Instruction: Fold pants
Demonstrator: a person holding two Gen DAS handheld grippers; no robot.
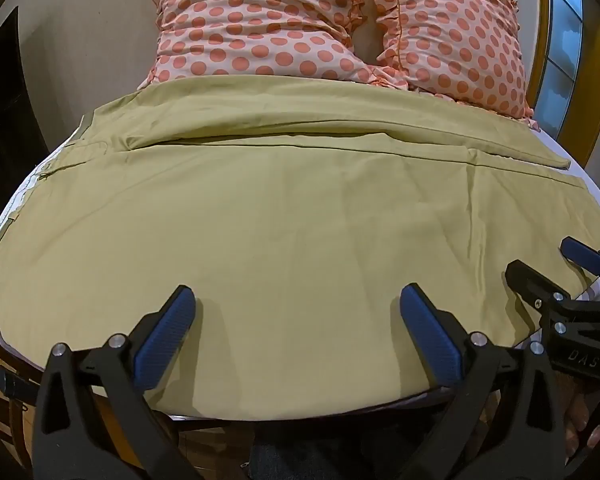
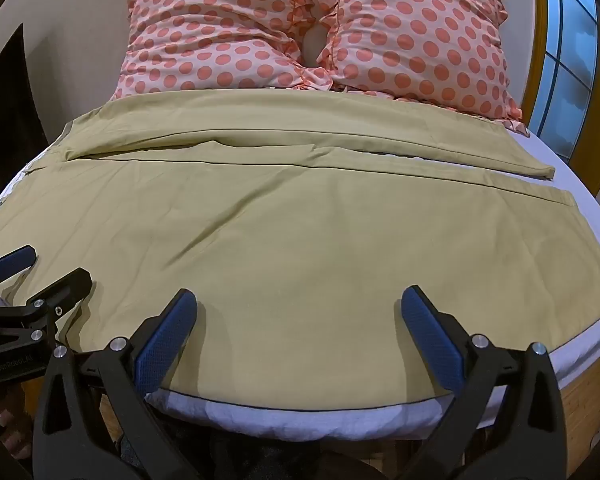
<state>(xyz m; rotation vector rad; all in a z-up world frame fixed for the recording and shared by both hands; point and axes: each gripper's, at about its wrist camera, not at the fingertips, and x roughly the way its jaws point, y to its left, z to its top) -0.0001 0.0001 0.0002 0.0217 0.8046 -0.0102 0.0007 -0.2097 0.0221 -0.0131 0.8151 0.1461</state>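
Observation:
Khaki pants [image 1: 284,216] lie flat across the bed, waist to the left, the two legs running to the right, the far leg's hem [image 2: 550,172] lying apart from the near one. They also fill the right wrist view [image 2: 300,248]. My left gripper [image 1: 298,300] is open over the near edge of the near leg, holding nothing. My right gripper [image 2: 300,302] is open over the same edge further right, holding nothing. Each gripper shows in the other's view: the right one [image 1: 540,264] at the right edge, the left one [image 2: 56,268] at the left edge.
Two pink pillows with orange dots [image 1: 300,24] [image 2: 308,28] lean at the head of the bed beyond the pants. The white sheet [image 2: 300,412] shows along the near bed edge and right side. A window with a yellow frame [image 2: 568,56] is far right.

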